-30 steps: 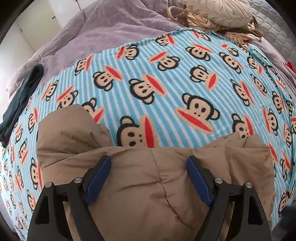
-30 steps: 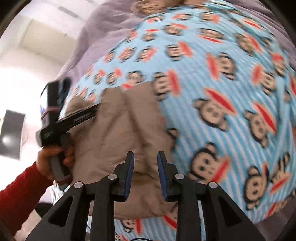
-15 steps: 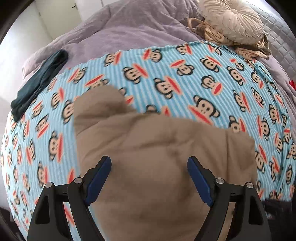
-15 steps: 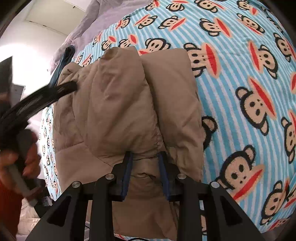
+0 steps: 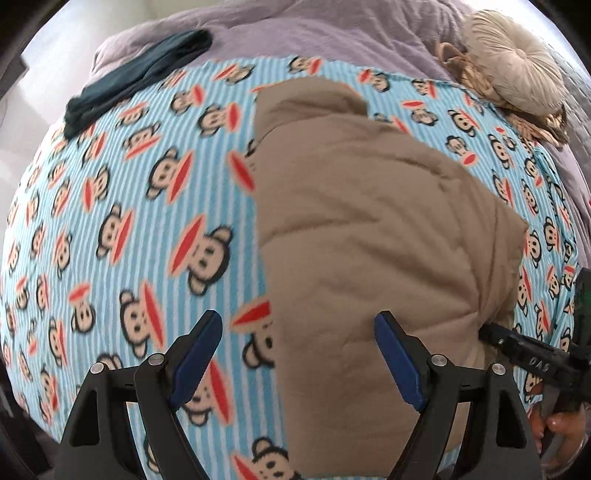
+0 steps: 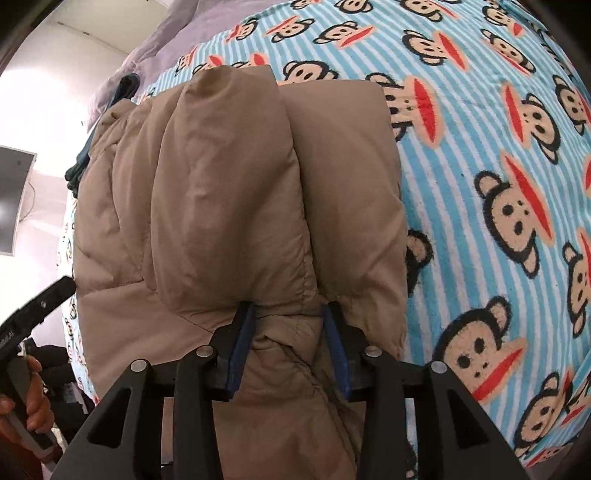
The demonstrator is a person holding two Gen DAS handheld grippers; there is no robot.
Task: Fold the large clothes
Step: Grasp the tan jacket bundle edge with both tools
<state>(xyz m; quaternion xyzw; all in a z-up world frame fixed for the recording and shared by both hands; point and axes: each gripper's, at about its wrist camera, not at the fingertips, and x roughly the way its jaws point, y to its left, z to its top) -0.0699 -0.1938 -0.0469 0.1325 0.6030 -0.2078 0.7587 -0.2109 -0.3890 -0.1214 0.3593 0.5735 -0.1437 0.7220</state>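
A tan puffy jacket [image 5: 369, 229] lies folded on a blue striped monkey-print blanket [image 5: 129, 240]. My left gripper [image 5: 299, 354] is open and empty, above the jacket's near left edge. My right gripper [image 6: 288, 332] is shut on a bunch of the jacket's [image 6: 229, 192] near edge, with fabric pinched between its blue pads. The right gripper also shows in the left wrist view [image 5: 528, 358] at the jacket's right side. The left gripper's body shows at the left edge of the right wrist view [image 6: 33, 314].
A dark teal folded garment [image 5: 136, 77] lies at the blanket's far left. A cream round cushion [image 5: 513, 70] on a woven basket sits at the far right on a lilac bedspread [image 5: 295, 26]. The blanket [image 6: 498, 147] spreads to the jacket's right.
My left gripper has swung left off the jacket, staying open. My right gripper has closed in on the jacket's near edge and now pinches a bunch of it.
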